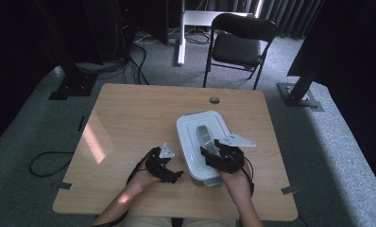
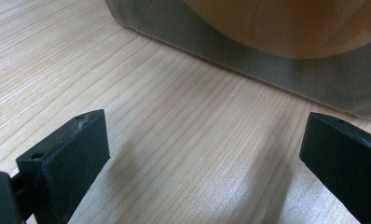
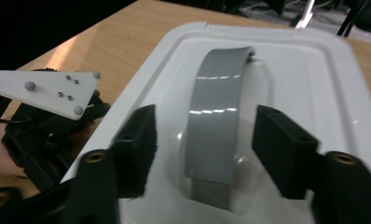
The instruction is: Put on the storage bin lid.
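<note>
White lidded box [image 1: 202,142] with a grey handle [image 3: 216,116] across its lid sits on the wooden counter [image 1: 129,118], toward my right. My right claw [image 3: 204,140] hovers over the lid, jaws parted either side of the handle without pressing it. My left claw [image 2: 202,154] rests just beside the box, jaws wide on bare wood.

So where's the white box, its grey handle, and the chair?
white box [image 1: 188,127]: high view, bare left part of its lid.
grey handle [image 3: 216,116]: right gripper view, middle of the strap.
chair [image 1: 236,47]: high view, its black seat.
</note>
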A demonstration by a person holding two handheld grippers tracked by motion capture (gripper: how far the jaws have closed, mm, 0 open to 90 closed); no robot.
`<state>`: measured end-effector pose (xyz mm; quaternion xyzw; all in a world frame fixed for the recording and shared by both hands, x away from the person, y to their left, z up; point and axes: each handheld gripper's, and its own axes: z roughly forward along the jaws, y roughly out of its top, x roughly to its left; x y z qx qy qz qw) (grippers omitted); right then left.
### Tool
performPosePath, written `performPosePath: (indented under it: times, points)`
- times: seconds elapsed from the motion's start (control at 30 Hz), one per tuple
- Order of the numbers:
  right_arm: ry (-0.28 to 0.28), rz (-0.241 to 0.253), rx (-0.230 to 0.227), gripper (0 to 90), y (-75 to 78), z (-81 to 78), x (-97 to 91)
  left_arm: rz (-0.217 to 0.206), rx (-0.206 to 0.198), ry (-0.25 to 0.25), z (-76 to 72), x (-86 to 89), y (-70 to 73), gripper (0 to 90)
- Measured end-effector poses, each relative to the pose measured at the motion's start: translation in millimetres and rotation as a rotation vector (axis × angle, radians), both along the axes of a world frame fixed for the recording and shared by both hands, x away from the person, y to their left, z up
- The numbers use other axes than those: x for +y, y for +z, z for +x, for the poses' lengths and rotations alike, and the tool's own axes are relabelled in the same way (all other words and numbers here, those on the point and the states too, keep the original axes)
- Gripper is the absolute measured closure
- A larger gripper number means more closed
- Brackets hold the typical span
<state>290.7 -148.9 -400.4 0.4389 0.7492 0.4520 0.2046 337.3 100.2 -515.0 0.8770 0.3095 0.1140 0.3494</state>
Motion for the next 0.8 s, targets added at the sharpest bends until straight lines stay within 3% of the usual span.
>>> performPosePath:
  times: [0.13, 0.17, 0.2, 0.23, 0.33, 0.4, 0.67, 0.8]
  points:
    - [-0.026, 0.024, -0.026, 28.9, 0.6, -0.5, -14.3, -0.007, 0.002, 0.008, 1.1, 1.1, 0.4, 2.0]
    - [-0.036, 0.033, -0.026, 21.6, 1.2, -0.6, -20.9, -0.006, 0.001, 0.008, 1.3, 1.2, 0.4, 2.0]
    - [-0.036, 0.033, -0.026, 21.6, 1.2, -0.6, -20.9, -0.007, 0.001, 0.007, 1.5, 1.3, 0.5, 2.0]
    - [-0.028, 0.035, -0.035, 15.3, 2.0, -1.2, -27.7, -0.009, 0.0, 0.008, 1.5, 1.3, 1.1, 2.0]
    - [-0.048, 0.04, -0.058, 14.8, 2.9, -2.5, -34.3, -0.013, -0.001, 0.009, 1.3, 1.3, 2.1, 2.0]
    - [-0.072, 0.01, -0.086, 13.3, 3.5, -2.5, -39.4, -0.017, -0.002, 0.012, 1.3, 1.8, 3.2, 2.0]
    - [-0.113, 0.04, -0.124, 13.3, 3.1, 5.1, -66.7, -0.024, 0.013, 0.023, 3.4, 5.5, 2.5, 2.0]
    - [-0.161, 0.057, -0.144, 13.4, 1.1, 12.6, -82.2, -0.03, 0.005, 0.03, 5.7, 4.5, 4.9, 2.0]
